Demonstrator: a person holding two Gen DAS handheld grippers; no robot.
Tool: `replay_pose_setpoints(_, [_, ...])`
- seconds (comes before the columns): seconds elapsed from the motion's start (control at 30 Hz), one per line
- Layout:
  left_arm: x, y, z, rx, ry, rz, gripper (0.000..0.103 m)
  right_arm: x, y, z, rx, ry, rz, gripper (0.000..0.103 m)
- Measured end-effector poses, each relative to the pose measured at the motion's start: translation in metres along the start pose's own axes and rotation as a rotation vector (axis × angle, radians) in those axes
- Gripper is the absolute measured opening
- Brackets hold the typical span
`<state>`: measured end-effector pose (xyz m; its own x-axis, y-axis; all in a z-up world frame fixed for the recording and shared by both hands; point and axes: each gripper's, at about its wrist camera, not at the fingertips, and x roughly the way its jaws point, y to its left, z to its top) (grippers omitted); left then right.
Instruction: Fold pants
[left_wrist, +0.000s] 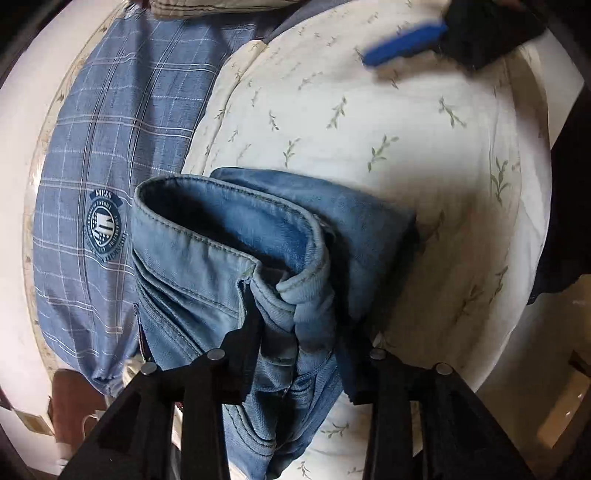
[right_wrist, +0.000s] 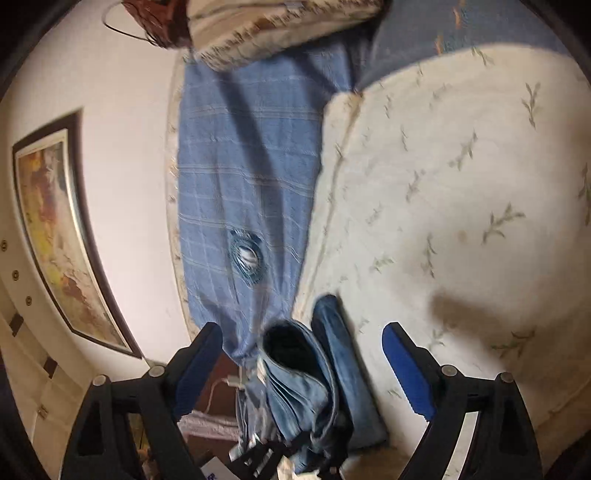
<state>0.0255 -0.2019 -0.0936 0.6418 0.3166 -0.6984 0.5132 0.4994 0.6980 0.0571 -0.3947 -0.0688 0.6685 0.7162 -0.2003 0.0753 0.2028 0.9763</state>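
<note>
The pants are light blue jeans (left_wrist: 236, 258), bunched and partly folded on a cream quilt with a leaf print (left_wrist: 369, 122). My left gripper (left_wrist: 299, 332) is shut on the jeans, pinching a bundle of waistband fabric between its black fingers. In the right wrist view the jeans (right_wrist: 306, 384) hang as a narrow bundle between the fingers without touching them. My right gripper (right_wrist: 306, 354) is open with blue pads (right_wrist: 402, 365) and holds nothing. It also shows in the left wrist view (left_wrist: 406, 40) at the top right, blurred, above the quilt.
A blue plaid sheet with a round crest (left_wrist: 107, 225) covers the bed left of the quilt. A pillow (right_wrist: 280, 26) lies at the far end. A white wall with a framed picture (right_wrist: 55, 229) stands on the left. A brown bedside unit (left_wrist: 70, 402) sits below the bed edge.
</note>
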Motion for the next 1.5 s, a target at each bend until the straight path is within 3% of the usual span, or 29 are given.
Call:
replay_pose_setpoints(0.03, [-0.005, 0.011, -0.002, -0.050, -0.017, -0.035, 0.049, 0.005, 0.000, -0.001, 0.005, 0.026, 0.002, 0.090])
replay_pose_setpoints(0.13, [-0.031, 0.054, -0.021, -0.319, -0.136, -0.235, 0.067, 0.014, 0.004, -0.007, -0.014, 0.072, 0.004, 0.090])
replay_pose_setpoints(0.17, [-0.043, 0.071, -0.034, -0.424, -0.194, -0.304, 0.076, 0.017, 0.009, -0.009, -0.041, 0.085, 0.000, 0.090])
replay_pose_setpoints(0.23, [-0.066, 0.105, -0.071, -0.639, -0.335, -0.368, 0.085, 0.025, 0.017, -0.016, -0.093, 0.106, -0.013, 0.090])
replay_pose_setpoints(0.3, [-0.075, 0.128, -0.108, -0.821, -0.429, -0.347, 0.091, 0.037, 0.028, -0.026, -0.165, 0.151, -0.027, 0.091])
replay_pose_setpoints(0.33, [-0.073, 0.135, -0.123, -0.898, -0.437, -0.319, 0.094, 0.044, 0.035, -0.032, -0.208, 0.184, -0.034, 0.091])
replay_pose_setpoints(0.37, [-0.062, 0.144, -0.144, -1.005, -0.402, -0.270, 0.094, 0.050, 0.040, -0.039, -0.245, 0.214, -0.040, 0.091])
replay_pose_setpoints(0.43, [-0.033, 0.149, -0.165, -1.105, -0.284, -0.213, 0.093, 0.066, 0.049, -0.056, -0.332, 0.291, -0.052, 0.091])
replay_pose_setpoints(0.5, [0.000, 0.142, -0.175, -1.128, -0.179, -0.200, 0.093, 0.085, 0.052, -0.075, -0.379, 0.380, -0.102, 0.091])
replay_pose_setpoints(0.57, [0.025, 0.129, -0.167, -1.096, -0.128, -0.230, 0.093, 0.097, 0.060, -0.086, -0.440, 0.396, -0.140, 0.091])
replay_pose_setpoints(0.67, [0.037, 0.114, -0.149, -1.026, -0.122, -0.248, 0.095, 0.119, 0.075, -0.103, -0.576, 0.437, -0.242, 0.090])
replay_pose_setpoints(0.73, [0.034, 0.109, -0.139, -0.964, -0.117, -0.201, 0.095, 0.141, 0.073, -0.115, -0.638, 0.519, -0.384, 0.055])
replay_pose_setpoints(0.77, [0.030, 0.106, -0.139, -0.951, -0.130, -0.188, 0.095, 0.143, 0.079, -0.122, -0.695, 0.512, -0.469, 0.036])
replay_pose_setpoints(0.87, [0.018, 0.112, -0.151, -0.998, -0.177, -0.255, 0.095, 0.132, 0.103, -0.131, -0.788, 0.462, -0.518, 0.031])
replay_pose_setpoints(0.93, [0.008, 0.121, -0.159, -1.043, -0.211, -0.276, 0.094, 0.143, 0.084, -0.135, -0.806, 0.497, -0.615, 0.030])
replay_pose_setpoints(0.97, [-0.006, 0.127, -0.169, -1.083, -0.270, -0.261, 0.094, 0.145, 0.069, -0.134, -0.782, 0.503, -0.621, 0.031])
replay_pose_setpoints(1.03, [-0.022, 0.137, -0.179, -1.139, -0.354, -0.217, 0.094, 0.139, 0.070, -0.126, -0.729, 0.487, -0.566, 0.031])
replay_pose_setpoints(1.07, [-0.019, 0.142, -0.178, -1.142, -0.335, -0.158, 0.094, 0.138, 0.068, -0.123, -0.705, 0.496, -0.546, 0.032])
replay_pose_setpoints(1.13, [0.009, 0.140, -0.166, -1.039, -0.204, -0.125, 0.094, 0.136, 0.069, -0.119, -0.680, 0.525, -0.516, 0.038])
replay_pose_setpoints(1.17, [0.034, 0.132, -0.156, -0.970, -0.107, -0.131, 0.094, 0.134, 0.071, -0.118, -0.666, 0.537, -0.498, 0.052])
replay_pose_setpoints(1.2, [0.044, 0.128, -0.154, -0.964, -0.081, -0.134, 0.095, 0.131, 0.076, -0.113, -0.654, 0.536, -0.489, 0.062])
replay_pose_setpoints(1.3, [0.044, 0.126, -0.157, -1.003, -0.100, -0.152, 0.095, 0.108, 0.107, -0.101, -0.711, 0.417, -0.505, 0.062])
replay_pose_setpoints(1.4, [0.045, 0.124, -0.155, -0.984, -0.121, -0.129, 0.095, 0.097, 0.150, -0.084, -0.685, 0.359, -0.359, 0.065])
replay_pose_setpoints(1.5, [0.050, 0.127, -0.160, -1.013, -0.129, -0.158, 0.095, 0.132, 0.174, -0.077, -0.618, 0.463, -0.209, 0.071])
